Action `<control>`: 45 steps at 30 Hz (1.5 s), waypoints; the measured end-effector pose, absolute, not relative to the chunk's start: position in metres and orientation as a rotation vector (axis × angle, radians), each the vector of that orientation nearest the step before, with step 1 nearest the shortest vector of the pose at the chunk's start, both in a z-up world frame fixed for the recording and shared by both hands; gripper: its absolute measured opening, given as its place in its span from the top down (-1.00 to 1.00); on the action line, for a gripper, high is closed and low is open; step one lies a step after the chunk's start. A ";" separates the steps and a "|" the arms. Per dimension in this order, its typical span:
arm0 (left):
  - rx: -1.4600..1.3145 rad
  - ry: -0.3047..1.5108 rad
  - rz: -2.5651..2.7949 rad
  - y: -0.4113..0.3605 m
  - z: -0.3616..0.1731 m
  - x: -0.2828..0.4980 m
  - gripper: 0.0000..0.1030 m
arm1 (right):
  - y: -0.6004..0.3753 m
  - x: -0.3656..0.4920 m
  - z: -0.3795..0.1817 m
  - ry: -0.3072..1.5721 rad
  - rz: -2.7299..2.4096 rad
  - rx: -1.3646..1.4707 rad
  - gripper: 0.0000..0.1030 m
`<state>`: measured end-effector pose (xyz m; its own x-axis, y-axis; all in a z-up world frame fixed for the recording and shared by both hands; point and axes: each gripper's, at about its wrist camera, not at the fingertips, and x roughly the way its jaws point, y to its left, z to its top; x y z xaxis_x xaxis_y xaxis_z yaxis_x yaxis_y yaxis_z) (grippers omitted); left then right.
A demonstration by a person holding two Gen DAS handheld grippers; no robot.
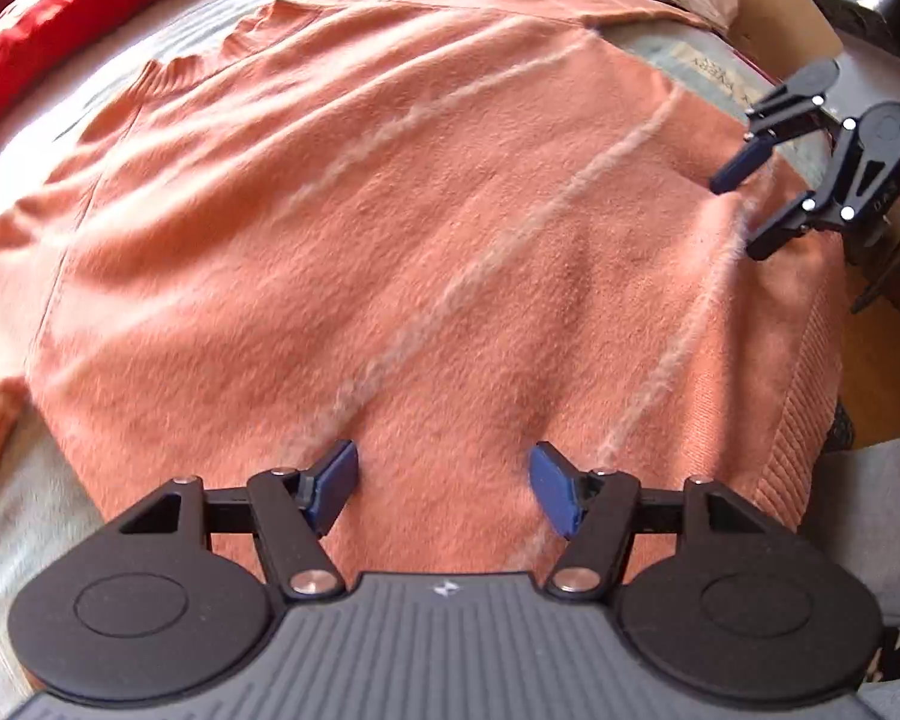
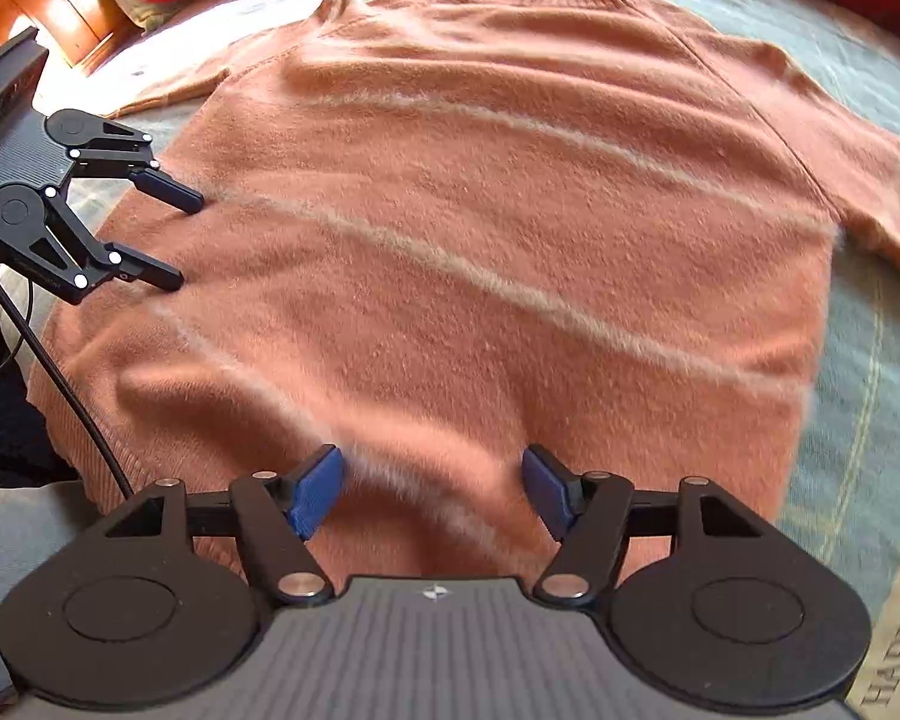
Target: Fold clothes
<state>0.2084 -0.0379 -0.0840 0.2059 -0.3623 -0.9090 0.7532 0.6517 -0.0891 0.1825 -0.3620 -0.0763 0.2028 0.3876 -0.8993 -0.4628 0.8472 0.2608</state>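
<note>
Sweater (image 1: 390,228) is lying flat, spread on the bed (image 2: 858,420), collar at far end, ribbed hem nearest, w/ pale stripes running across the body. Nothing folded yet, by the look of it.

L gripper (image 1: 444,489) is hovering over the lower body w/ jaws apart, nothing between the pads. R gripper (image 2: 432,492) is doing likewise, jaws apart, empty, over the same lower part near the hem.

Step in hand, my read: getting set for first fold. To do it well:
- be taking both hem corners or one side edge, not mid-cloth
- be pinching both layers together
- be lifting evenly so stripes stay straight
- sleeves are lying out at the sides; be tucking them in first.
</note>
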 end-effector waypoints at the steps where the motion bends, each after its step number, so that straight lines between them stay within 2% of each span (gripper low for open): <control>1: 0.392 1.125 -0.789 -0.034 -0.081 0.210 -0.22 | -0.367 0.182 -0.072 1.241 0.590 -0.055 -0.37; 3: 0.363 1.098 -0.757 -0.031 -0.072 0.218 -0.22 | -0.372 0.194 -0.062 1.243 0.572 -0.034 -0.36; 7: 0.311 0.944 -0.743 -0.052 -0.054 0.270 -0.22 | -0.360 0.256 -0.040 1.086 0.565 -0.068 -0.36; 10: 0.280 0.919 -0.713 -0.070 -0.051 0.318 -0.21 | -0.341 0.318 -0.032 0.986 0.548 -0.100 -0.36; 14: 0.231 0.922 -0.691 -0.086 -0.065 0.369 -0.21 | -0.321 0.380 -0.051 0.982 0.501 -0.155 -0.36; 17: 0.216 0.963 -0.628 -0.083 -0.099 0.393 -0.22 | -0.315 0.407 -0.082 1.003 0.444 -0.195 -0.36; 18: 0.210 0.958 -0.609 -0.080 -0.109 0.400 -0.36 | -0.315 0.413 -0.090 0.995 0.429 -0.189 -0.38; 19: 0.199 0.926 -0.606 -0.077 -0.113 0.406 -0.39 | -0.316 0.419 -0.097 0.979 0.426 -0.173 -0.50; 21: 0.190 0.890 -0.596 -0.078 -0.119 0.420 -0.40 | -0.310 0.434 -0.104 0.958 0.421 -0.145 -0.59; 24: 0.180 0.876 -0.602 -0.086 -0.121 0.443 -0.40 | -0.292 0.456 -0.107 0.923 0.404 -0.191 -0.85; 25: 0.190 0.869 -0.604 -0.090 -0.121 0.448 -0.40 | -0.288 0.466 -0.110 0.927 0.399 -0.196 -1.00; 27: 0.198 0.872 -0.597 -0.093 -0.118 0.457 -0.43 | -0.290 0.482 -0.111 0.953 0.402 -0.147 -1.00; 32: 0.127 0.887 -0.555 -0.070 -0.098 0.454 -0.35 | -0.309 0.471 -0.083 0.987 0.436 -0.062 -1.00; 38: -0.049 0.960 -0.568 -0.028 -0.076 0.408 -0.32 | -0.334 0.406 -0.056 1.032 0.599 0.148 -1.00; 42: -0.061 0.968 -0.604 -0.028 -0.068 0.373 -0.32 | -0.322 0.377 -0.051 1.011 0.668 0.104 -1.00; 45: 0.005 0.919 -0.616 -0.032 -0.064 0.378 -0.26 | -0.314 0.367 -0.048 0.993 0.703 0.054 -0.93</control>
